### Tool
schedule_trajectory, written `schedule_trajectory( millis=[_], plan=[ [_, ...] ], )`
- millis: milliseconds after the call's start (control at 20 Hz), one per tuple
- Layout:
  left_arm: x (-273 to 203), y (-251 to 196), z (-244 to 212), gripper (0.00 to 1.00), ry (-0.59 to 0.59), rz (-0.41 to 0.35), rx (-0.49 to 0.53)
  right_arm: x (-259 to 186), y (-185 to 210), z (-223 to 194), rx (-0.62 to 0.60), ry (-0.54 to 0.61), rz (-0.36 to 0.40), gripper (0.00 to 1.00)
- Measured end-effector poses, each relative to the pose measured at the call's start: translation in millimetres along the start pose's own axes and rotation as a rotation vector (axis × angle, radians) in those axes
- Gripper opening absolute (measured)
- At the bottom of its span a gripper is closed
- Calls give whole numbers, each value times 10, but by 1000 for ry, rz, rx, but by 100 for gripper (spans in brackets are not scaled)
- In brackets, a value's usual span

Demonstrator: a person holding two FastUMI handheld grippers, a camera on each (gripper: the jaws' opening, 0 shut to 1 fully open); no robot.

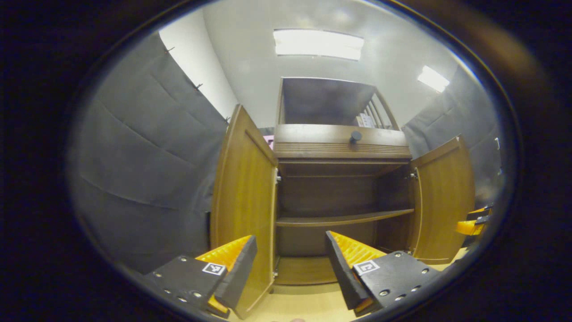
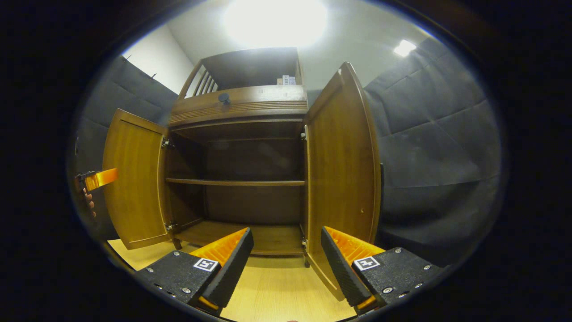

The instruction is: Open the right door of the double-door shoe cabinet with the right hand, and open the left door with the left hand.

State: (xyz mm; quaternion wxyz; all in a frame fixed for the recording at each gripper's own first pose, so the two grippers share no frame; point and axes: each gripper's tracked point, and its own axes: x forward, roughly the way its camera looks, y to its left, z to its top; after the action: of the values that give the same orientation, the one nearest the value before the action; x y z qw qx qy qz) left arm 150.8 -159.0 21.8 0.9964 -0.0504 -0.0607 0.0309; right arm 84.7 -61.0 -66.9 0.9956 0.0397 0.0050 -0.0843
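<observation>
The brown wooden shoe cabinet stands with both doors swung wide, and its inner shelf is bare. In the left gripper view the left door is close in front. Its free edge runs down between the fingers of my left gripper, which is open and does not press on it. The right door stands farther off. In the right gripper view the right door reaches down between the spread fingers of my right gripper, also open. The left door is at the far left.
A drawer with a dark round knob sits above the doors, with a railed top above it. The pale wood floor runs up to the cabinet. Dark padded booth walls close in on both sides. A hand holds the other gripper.
</observation>
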Motion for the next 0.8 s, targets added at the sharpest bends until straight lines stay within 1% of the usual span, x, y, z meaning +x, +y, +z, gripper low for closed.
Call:
schedule_trajectory(
  millis=[50,150,300,400,600,650,800],
  plan=[
    [12,-105,-35,85,4,-15,-8,10,-10,11,2,2,-7,94],
    [56,-241,-95,90,12,-44,-35,9,3,28,10,-2,-3,94],
    [85,-318,-246,90,44,-62,-70,15,64,83,26,-16,24,94],
    [97,-332,-265,90,59,-59,-79,4,150,123,31,-26,40,94],
    [123,-319,-282,95,69,-35,-76,12,189,138,34,-31,54,94],
    [124,-314,-290,90,69,-33,-77,18,191,138,35,-32,54,94],
    [137,-316,-304,90,70,-34,-76,20,208,152,39,-35,58,94]
  ],
)
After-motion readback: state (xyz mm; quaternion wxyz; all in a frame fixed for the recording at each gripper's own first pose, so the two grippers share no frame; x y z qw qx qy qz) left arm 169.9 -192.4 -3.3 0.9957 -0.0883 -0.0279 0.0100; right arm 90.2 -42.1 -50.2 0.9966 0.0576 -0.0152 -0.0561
